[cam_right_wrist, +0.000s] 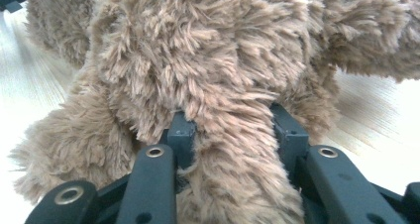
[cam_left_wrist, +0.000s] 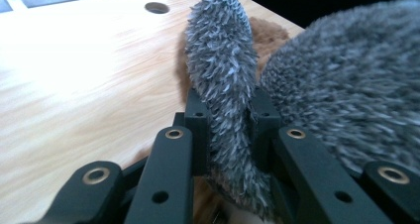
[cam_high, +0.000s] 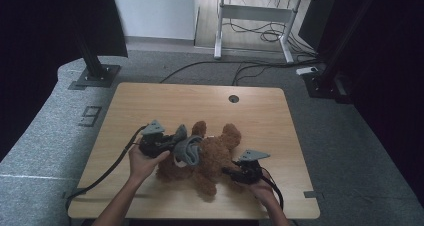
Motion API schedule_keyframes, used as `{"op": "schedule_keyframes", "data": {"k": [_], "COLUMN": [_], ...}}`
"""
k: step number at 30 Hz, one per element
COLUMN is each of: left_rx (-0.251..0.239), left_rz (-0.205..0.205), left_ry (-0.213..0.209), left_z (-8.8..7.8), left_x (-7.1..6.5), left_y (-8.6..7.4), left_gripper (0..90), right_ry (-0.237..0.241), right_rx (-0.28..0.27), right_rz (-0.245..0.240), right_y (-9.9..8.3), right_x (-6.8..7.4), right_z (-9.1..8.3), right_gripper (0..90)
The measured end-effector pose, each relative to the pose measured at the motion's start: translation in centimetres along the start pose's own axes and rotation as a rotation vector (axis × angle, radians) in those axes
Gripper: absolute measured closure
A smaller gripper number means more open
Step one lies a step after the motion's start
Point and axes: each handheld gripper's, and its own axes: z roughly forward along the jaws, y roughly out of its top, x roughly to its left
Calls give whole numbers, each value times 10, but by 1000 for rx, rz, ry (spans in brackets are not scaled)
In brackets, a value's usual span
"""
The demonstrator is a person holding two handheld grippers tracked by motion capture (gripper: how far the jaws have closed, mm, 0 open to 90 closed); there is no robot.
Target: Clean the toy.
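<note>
Brown teddy bear (cam_high: 212, 158) lay on the wooden surface (cam_high: 260, 116), near the front edge, roughly centre. A grey fuzzy cloth (cam_high: 189, 151) sat over the bear's left part as seen from the high view, looking like a garment or hat partly on it; exact kind unclear.

Left gripper (cam_high: 175, 142) came in from the left, held in the person's left hand (cam_high: 142, 161), pointing level toward the bear. Its fingers (cam_left_wrist: 197, 120) were clamped on a fold of the grey cloth (cam_left_wrist: 223, 85); in the left gripper view the fold stood up between the two black fingers, pinched tight, with more grey cloth bulging at the right and a bit of brown fur behind it.

Right gripper (cam_high: 231, 173) sat at the bear's right side, held in the right hand (cam_high: 262, 191), pointing left into the fur. Its fingers (cam_right_wrist: 181, 135) were clamped on a limb of the bear (cam_right_wrist: 233, 149); the right gripper view showed brown fur squeezed between both fingers, the bear's body rising above. Which limb, hard to tell.

Cables trailed from both grippers toward the front edge. A round hole (cam_high: 233, 98) was in the surface at the far side, well apart from the bear. Grey carpet floor (cam_high: 45, 131) around, a white desk frame (cam_high: 255, 16) farther back.
</note>
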Motion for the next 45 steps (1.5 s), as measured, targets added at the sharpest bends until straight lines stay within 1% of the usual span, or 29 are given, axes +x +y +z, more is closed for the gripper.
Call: {"op": "schedule_keyframes", "data": {"k": [5,8,10,11,13,18,19,22,25,26,28,29,31,32,33,35,37,40,41,42,44,45], "left_rx": [-5,-8,-2,5,14,46,58,84,134,138,153,184,217,226,232,238,228,172,141,94,12,-9], "left_rz": [-55,-73,-82,-95,-114,-129,-122,-119,-112,-119,-118,-104,-83,-71,-64,-62,-71,-101,-108,-118,-120,-116], "left_ry": [9,28,62,72,77,86,101,123,150,146,136,133,128,122,127,127,133,131,130,123,104,95], "left_z": [-10,-14,-19,-21,-24,-24,-26,-28,-29,-28,-27,-25,-20,-19,-18,-17,-19,-27,-31,-37,-43,-44], "left_x": [16,23,29,34,39,47,48,50,53,54,53,51,46,44,42,42,45,50,52,53,52,50], "left_y": [-21,-28,-32,-35,-41,-57,-59,-65,-74,-77,-83,-86,-92,-94,-96,-97,-95,-86,-82,-75,-61,-54], "left_gripper": [759,758,759,759,759,760,760,760,760,760,760,760,761,761,761,761,760,759,759,757,749,748], "right_ry": [2,3,2,2,4,3,2,2,1,3,4,5,5,5,6,10,10,8,10,12,13,13], "right_rx": [-3,-4,-4,-4,-5,-4,-4,-4,-4,-4,-5,-5,-4,-4,-4,-5,-5,-5,-6,-5,-6,-6], "right_rz": [8,11,12,13,15,13,13,18,20,21,23,23,25,25,26,28,28,31,32,33,33,32], "right_y": [0,0,0,0,0,0,0,0,0,0,-1,-1,-1,-1,-1,-1,-1,-2,-2,-2,-2,-2], "right_x": [0,0,0,0,0,0,0,0,0,0,0,0,-1,-1,-1,-1,-1,-2,-2,-2,-2,-2], "right_z": [0,0,0,0,0,0,0,0,0,0,0,0,0,0,0,0,0,0,0,0,0,0], "right_gripper": [619,619,619,619,619,619,619,619,619,619,619,619,619,619,619,619,619,619,619,618,618,618]}}
